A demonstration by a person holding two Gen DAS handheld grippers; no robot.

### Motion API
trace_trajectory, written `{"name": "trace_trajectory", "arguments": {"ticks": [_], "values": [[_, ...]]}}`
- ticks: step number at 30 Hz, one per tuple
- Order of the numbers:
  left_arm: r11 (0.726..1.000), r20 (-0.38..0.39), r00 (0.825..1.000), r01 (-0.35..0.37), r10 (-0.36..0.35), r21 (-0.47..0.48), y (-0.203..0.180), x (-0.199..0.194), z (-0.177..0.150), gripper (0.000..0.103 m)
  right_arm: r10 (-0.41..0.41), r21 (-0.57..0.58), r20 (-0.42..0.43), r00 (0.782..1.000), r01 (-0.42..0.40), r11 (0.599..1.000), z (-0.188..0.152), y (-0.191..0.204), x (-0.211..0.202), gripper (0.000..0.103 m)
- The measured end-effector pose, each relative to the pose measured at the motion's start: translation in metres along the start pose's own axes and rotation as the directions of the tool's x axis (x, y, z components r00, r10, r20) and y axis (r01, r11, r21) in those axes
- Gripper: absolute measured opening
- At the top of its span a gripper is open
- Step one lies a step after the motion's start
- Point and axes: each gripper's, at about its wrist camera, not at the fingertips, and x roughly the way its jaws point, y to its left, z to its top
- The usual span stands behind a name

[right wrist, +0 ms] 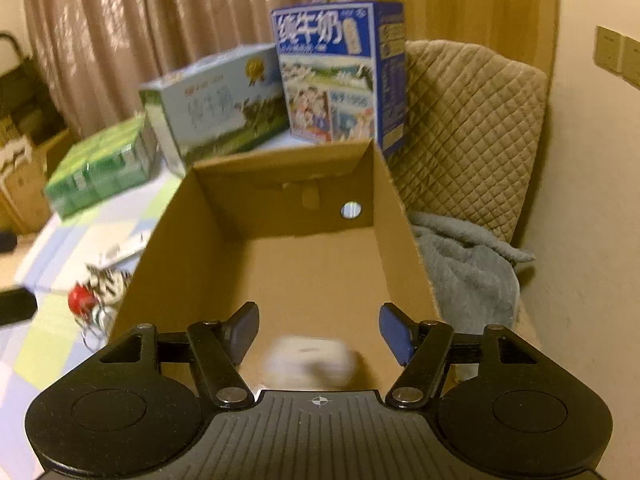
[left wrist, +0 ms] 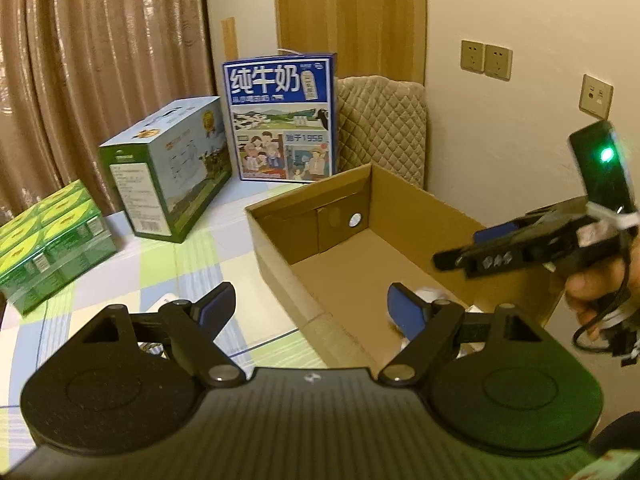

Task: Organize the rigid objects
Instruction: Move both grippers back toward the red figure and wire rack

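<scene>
the left gripper was seen with its jaws spread and nothing between the blue pads; it was held over the near left wall of the cardboard box, one finger outside the wall and one inside; the right gripper was likewise found parted and empty, poised above the near end of the same box; in the left wrist view it was also caught from the side, carried in a hand at the right; a blurred white object was seen low in the box just below the right gripper's fingers, touched by neither pad; whether it lay on the box floor could not be told, nor what it was; the rest of the box floor was bare; on the checked tablecloth beside the box, a red object with wire legs and some white striped items were left lying, too blurred to be named; further off, a green shrink-wrapped pack, a green and white carton and an upright blue milk carton were stood in a row; the task was judged barely begun, with one piece in the box and the small items on the cloth not yet gathered.
</scene>
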Motion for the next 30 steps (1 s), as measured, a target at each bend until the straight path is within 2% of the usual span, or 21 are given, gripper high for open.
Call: {"name": "trace_trajectory", "arguments": {"ticks": [7, 13, 23, 30], "values": [[0.997, -0.013, 0.999, -0.030, 0.030, -0.067, 0.017, -0.018, -0.023, 0.080, -0.021, 0.021, 0.028, 0.999, 0.021, 1.000, -0.004, 0.007, -0.030, 0.064], [0.991, -0.014, 0.998, -0.060, 0.059, -0.120, 0.033, -0.045, -0.045, 0.080, 0.016, 0.041, 0.069, 0.998, -0.019, 0.999, -0.013, 0.028, -0.063, 0.064], [0.972, -0.022, 0.988, -0.152, 0.151, -0.180, 0.077, -0.100, -0.089, 0.080, 0.161, -0.002, 0.148, 0.976, -0.162, 0.987, -0.022, 0.106, -0.116, 0.064], [0.957, -0.043, 0.979, -0.202, 0.198, -0.209, 0.114, -0.128, -0.119, 0.080, 0.203, -0.029, 0.138, 0.969, -0.200, 0.979, -0.042, 0.161, -0.124, 0.064]]}}
